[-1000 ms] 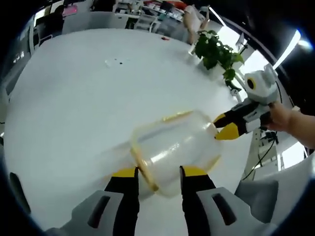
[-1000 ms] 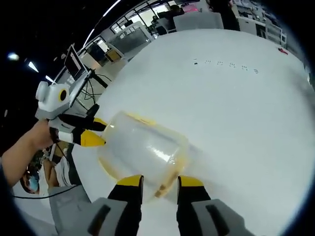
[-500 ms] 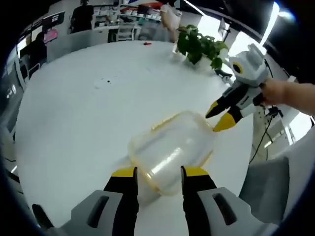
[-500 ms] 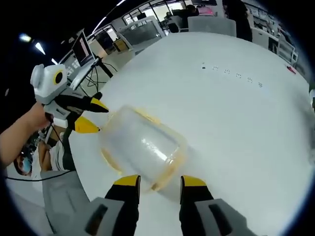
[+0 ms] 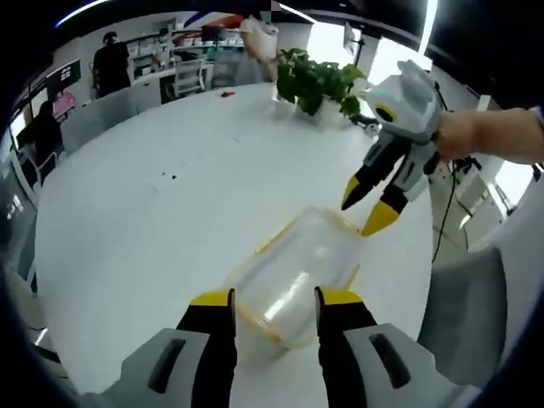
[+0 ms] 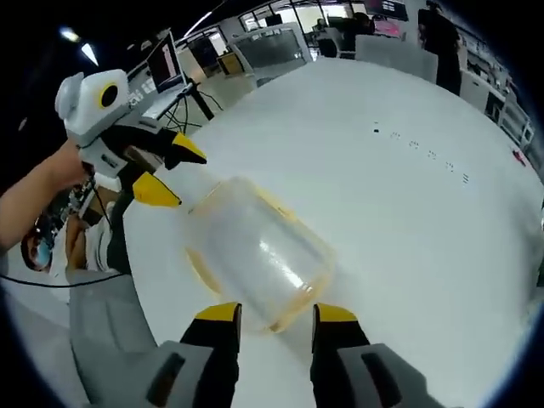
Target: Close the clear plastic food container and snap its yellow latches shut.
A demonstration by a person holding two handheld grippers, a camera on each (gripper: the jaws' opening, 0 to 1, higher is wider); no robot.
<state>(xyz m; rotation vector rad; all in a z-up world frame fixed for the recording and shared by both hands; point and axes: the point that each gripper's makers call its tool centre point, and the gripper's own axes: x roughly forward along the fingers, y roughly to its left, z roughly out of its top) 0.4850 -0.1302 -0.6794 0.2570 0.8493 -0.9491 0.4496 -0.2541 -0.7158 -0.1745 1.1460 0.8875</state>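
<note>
Claw-wise, both are spread and holding nothing right now. The left claw (image 5: 274,299) sits right at one short end of the container (image 5: 295,277), jaws either side of that end but not touching as far as I can tell. The right claw (image 6: 274,314) is in the same spot at the opposite short end.

In the left gripper view the container lies on the white counter (image 5: 144,212) with its long axis running from about 7 o'clock up to 1 o'clock, away from the left claw, and the right claw (image 5: 367,206) hangs at the far end, up around 1 o'clock, tips pointing down, clear of it. From the right gripper view it's mirrored: the container (image 6: 259,252) stretches from 5 o'clock to 11 o'clock, and the left claw (image 6: 174,174) is just off the far corner near 10 o'clock.

The lid looks seated already, yellow trim around the rim, but I can't tell whether any latch is snapped. My guess is the end latches come next, and each claw is basically equally close to its own end, so each should take its own. Plant (image 5: 316,81) at 12 o'clock is well out of the way.
</note>
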